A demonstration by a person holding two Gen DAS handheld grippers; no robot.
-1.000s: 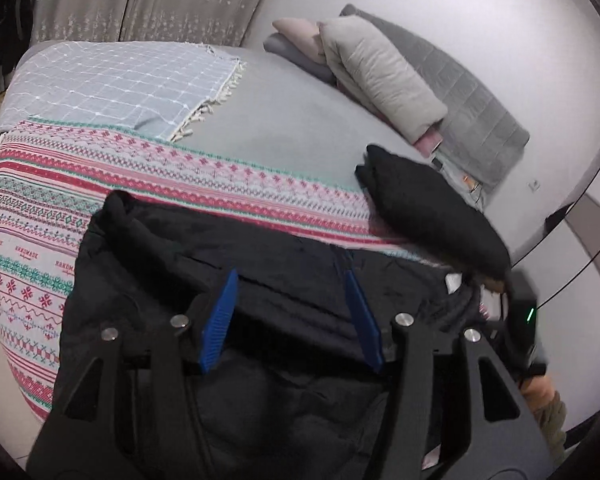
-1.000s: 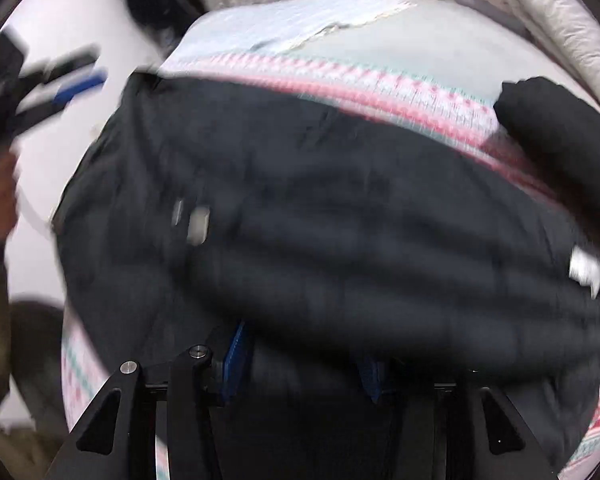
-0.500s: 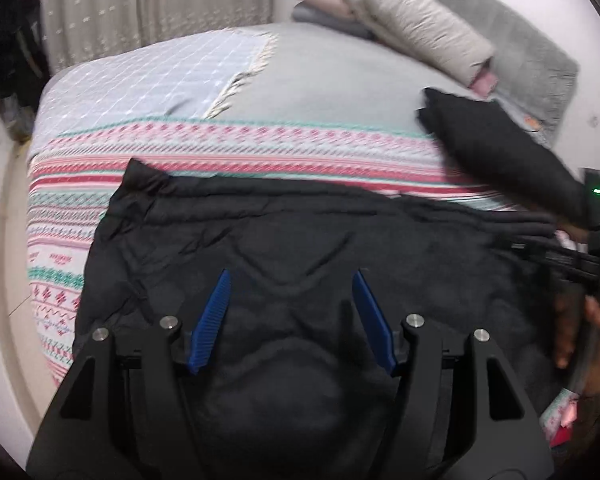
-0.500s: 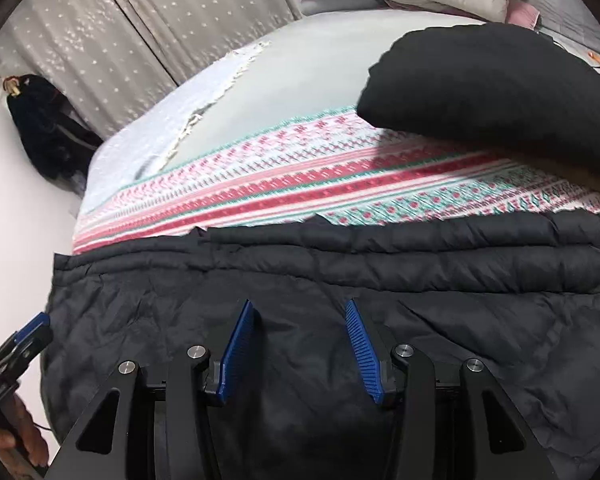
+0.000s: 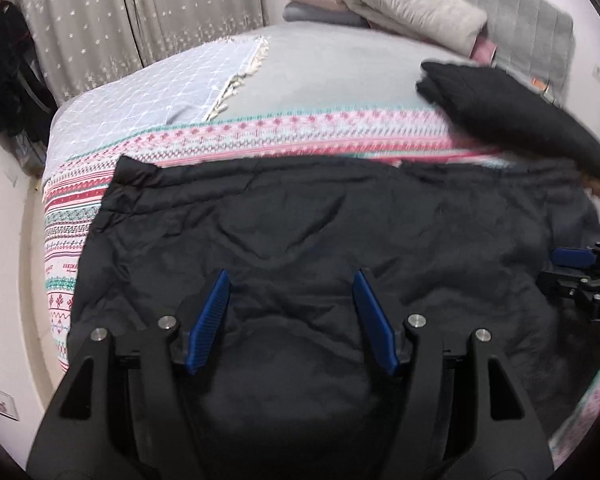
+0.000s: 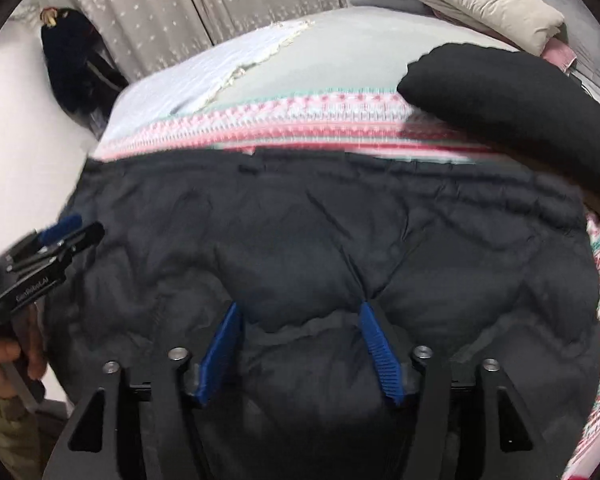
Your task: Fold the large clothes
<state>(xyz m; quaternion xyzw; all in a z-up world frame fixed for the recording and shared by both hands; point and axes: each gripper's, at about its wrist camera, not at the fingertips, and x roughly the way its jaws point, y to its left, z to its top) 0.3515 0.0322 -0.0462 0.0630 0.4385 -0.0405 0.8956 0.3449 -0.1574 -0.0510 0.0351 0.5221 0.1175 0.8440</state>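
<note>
Both grippers hover with blue fingers spread wide and nothing between them: the left gripper (image 5: 291,280) and the right gripper (image 6: 298,312) hang over a black padded jacket (image 5: 320,232) spread flat across the near end of the bed (image 5: 332,56). Widest underneath is the bed's grey cover, reaching to the far edge at the headboard. Next comes the red, pink and teal patterned blanket (image 5: 260,136), lying across the near half of the bed, with the jacket covering most of it up to the near edge. A pale blue checked throw (image 5: 160,92) with a fringe covers the far left corner. A black folded garment (image 5: 512,120) rests at the bed's right edge, just beyond the jacket's far right corner. A beige pillow (image 5: 408,0) and a pink one are stacked at the far edge. In the right wrist view, the left gripper (image 6: 66,232) sits over the jacket's left edge.
</note>
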